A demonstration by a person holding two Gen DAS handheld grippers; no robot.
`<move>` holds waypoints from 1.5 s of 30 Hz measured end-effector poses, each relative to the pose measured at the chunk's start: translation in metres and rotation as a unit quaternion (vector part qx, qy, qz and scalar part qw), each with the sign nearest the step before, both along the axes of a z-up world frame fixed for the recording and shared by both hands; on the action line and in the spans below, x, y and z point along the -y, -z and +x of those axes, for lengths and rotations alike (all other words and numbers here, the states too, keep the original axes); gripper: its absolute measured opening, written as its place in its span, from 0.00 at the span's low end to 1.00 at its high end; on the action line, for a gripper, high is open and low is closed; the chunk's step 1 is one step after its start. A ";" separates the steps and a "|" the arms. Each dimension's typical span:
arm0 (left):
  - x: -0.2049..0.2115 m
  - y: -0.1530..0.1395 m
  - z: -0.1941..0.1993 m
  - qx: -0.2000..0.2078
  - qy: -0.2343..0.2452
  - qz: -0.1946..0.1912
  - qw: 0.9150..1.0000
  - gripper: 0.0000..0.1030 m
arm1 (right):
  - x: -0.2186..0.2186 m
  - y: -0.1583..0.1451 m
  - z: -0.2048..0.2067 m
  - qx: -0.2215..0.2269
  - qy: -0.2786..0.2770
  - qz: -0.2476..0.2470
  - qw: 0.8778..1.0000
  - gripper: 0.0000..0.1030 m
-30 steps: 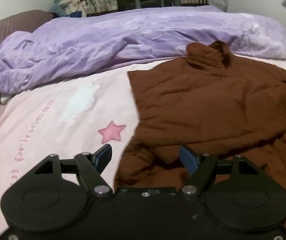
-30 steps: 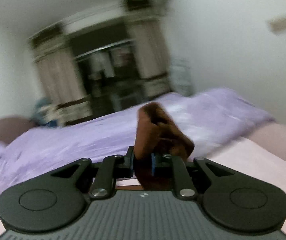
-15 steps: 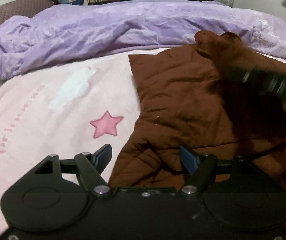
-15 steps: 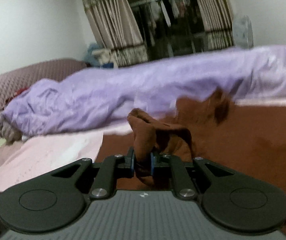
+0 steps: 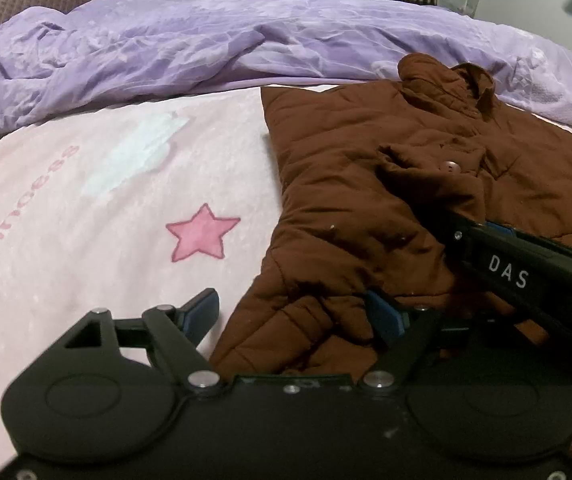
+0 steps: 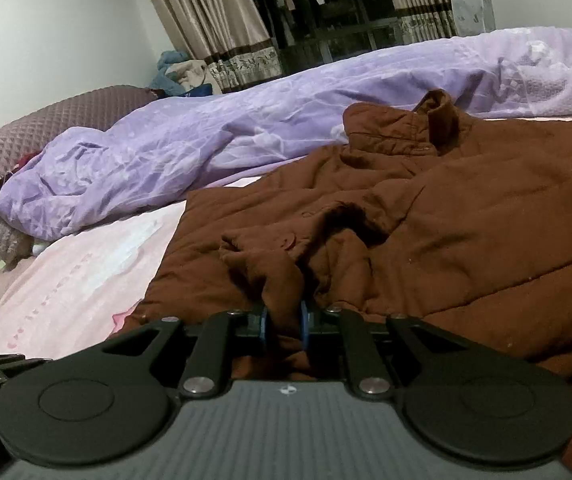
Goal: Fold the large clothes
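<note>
Nearest in the left wrist view, the left gripper (image 5: pixel 292 312) hangs low over the bed with its jaws wide apart and opening; the crumpled lower edge of the brown quilted jacket (image 5: pixel 350 168) lies between the blue pads (image 5: pixel 201 308), which do not press on it. The left pad sits over the pink blanket (image 5: pixel 85 200), the right one over brown cloth. Just to the right, the right gripper (image 5: pixel 458 236) reaches in from the lower right edge as a black bar lettered "DAS", its tip buried in a bunched fold of the jacket.

In the right wrist view, the right gripper (image 6: pixel 283 326) has its jaws drawn close together, clamped on that bunched fold of jacket, which rises crumpled in front of the pads. A button (image 5: pixel 450 167) shows on the fold.

Beyond the grippers the jacket spreads flat across the right half of the blanket, its collar (image 6: pixel 410 128) raised at the far end, touching the purple duvet (image 6: pixel 245 128). A pink star (image 5: pixel 202 234) is printed on the blanket just left of the jacket's edge.

The duvet lies heaped across the far side of the bed. Behind it stand a quilted headboard (image 6: pixel 45 128) on the left and beige curtains (image 6: pixel 213 20) around a dark window.
</note>
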State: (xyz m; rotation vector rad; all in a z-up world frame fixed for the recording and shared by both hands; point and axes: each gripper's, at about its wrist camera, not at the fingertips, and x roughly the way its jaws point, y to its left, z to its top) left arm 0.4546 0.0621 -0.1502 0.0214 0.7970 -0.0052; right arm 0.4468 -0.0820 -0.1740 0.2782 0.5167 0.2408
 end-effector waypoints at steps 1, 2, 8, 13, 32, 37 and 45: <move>0.001 -0.001 0.000 0.001 0.000 0.002 1.000 0.81 | -0.001 -0.001 0.000 0.001 -0.007 0.000 1.000 0.21; 0.001 -0.001 -0.001 0.002 0.000 0.005 1.000 0.80 | -0.003 -0.002 0.000 0.002 -0.014 -0.001 1.000 0.28; 0.006 -0.026 -0.019 0.031 0.015 0.010 0.999 0.79 | 0.021 -0.033 -0.025 0.014 -0.026 0.045 0.999 0.50; 0.025 -0.045 -0.026 0.050 0.029 0.001 0.998 0.79 | 0.055 -0.051 -0.043 0.048 0.016 -0.025 0.998 0.57; 0.072 0.018 0.056 0.097 0.038 0.017 0.994 0.90 | 0.249 0.013 -0.006 -0.028 0.221 -0.067 0.972 0.34; 0.092 -0.024 0.039 0.158 0.038 0.071 0.984 0.87 | 0.226 -0.021 -0.020 0.011 0.248 -0.114 0.962 0.33; 0.134 -0.056 0.088 0.196 0.081 0.027 0.977 0.87 | 0.163 -0.055 0.046 0.056 0.144 -0.088 0.984 0.34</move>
